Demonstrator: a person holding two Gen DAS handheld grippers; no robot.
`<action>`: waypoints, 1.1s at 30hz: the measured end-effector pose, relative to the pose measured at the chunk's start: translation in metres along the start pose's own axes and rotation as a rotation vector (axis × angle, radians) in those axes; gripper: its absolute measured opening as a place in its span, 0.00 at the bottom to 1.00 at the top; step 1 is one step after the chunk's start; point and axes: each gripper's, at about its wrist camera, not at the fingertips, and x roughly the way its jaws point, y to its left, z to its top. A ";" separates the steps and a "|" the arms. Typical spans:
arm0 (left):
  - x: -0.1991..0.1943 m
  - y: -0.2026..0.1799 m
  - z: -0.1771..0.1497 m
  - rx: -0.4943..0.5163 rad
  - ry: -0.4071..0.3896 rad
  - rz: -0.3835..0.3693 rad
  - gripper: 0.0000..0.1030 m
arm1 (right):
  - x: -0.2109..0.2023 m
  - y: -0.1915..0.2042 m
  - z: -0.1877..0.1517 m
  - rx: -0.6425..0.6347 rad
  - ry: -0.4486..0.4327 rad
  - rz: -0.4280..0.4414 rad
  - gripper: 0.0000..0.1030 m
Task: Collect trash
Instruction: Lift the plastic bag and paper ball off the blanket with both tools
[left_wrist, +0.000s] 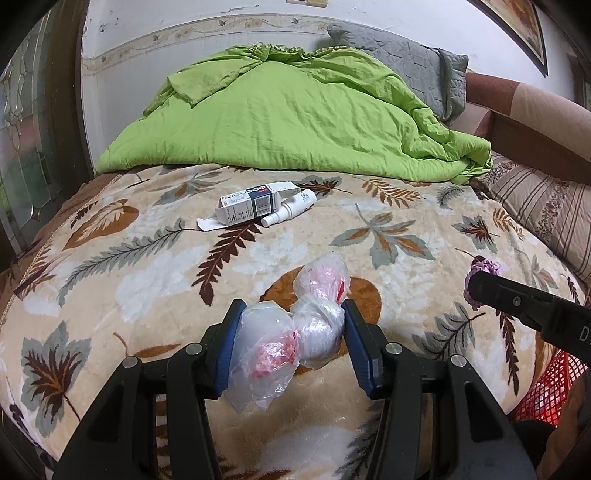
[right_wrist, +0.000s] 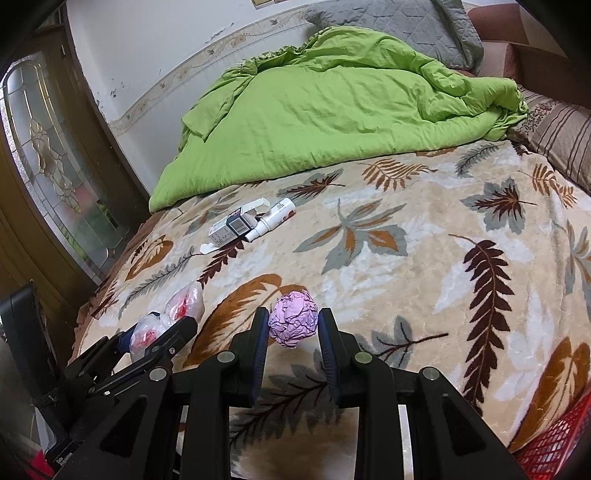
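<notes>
My left gripper (left_wrist: 291, 317) is shut on a knotted clear plastic bag (left_wrist: 295, 332) with red and white bits inside, just above the leaf-patterned blanket (left_wrist: 147, 258). The same bag (right_wrist: 173, 314) shows at the lower left of the right wrist view, held by the left gripper (right_wrist: 162, 325). My right gripper (right_wrist: 293, 321) is shut on a crumpled pink paper ball (right_wrist: 293, 319); the ball (left_wrist: 484, 269) peeks past that gripper's dark finger in the left wrist view. Farther back on the blanket lie a small white carton (left_wrist: 247, 208) and a white spray bottle (left_wrist: 291, 208) side by side.
A rumpled green quilt (left_wrist: 295, 118) covers the far half of the bed, with a grey pillow (left_wrist: 406, 62) behind it and a striped pillow (left_wrist: 543, 206) at the right. A red mesh basket (left_wrist: 546, 387) sits below the bed's near right edge. A glass-panelled door (right_wrist: 55, 166) stands left.
</notes>
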 end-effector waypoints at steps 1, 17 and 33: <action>0.000 0.000 0.000 -0.003 0.001 -0.002 0.50 | 0.000 0.000 0.000 0.000 0.001 0.001 0.28; 0.001 0.000 0.000 0.004 -0.001 -0.001 0.50 | 0.001 0.000 -0.001 0.004 -0.001 0.005 0.28; -0.004 -0.014 0.001 0.053 -0.024 -0.003 0.50 | -0.017 -0.011 -0.006 0.086 -0.004 0.056 0.28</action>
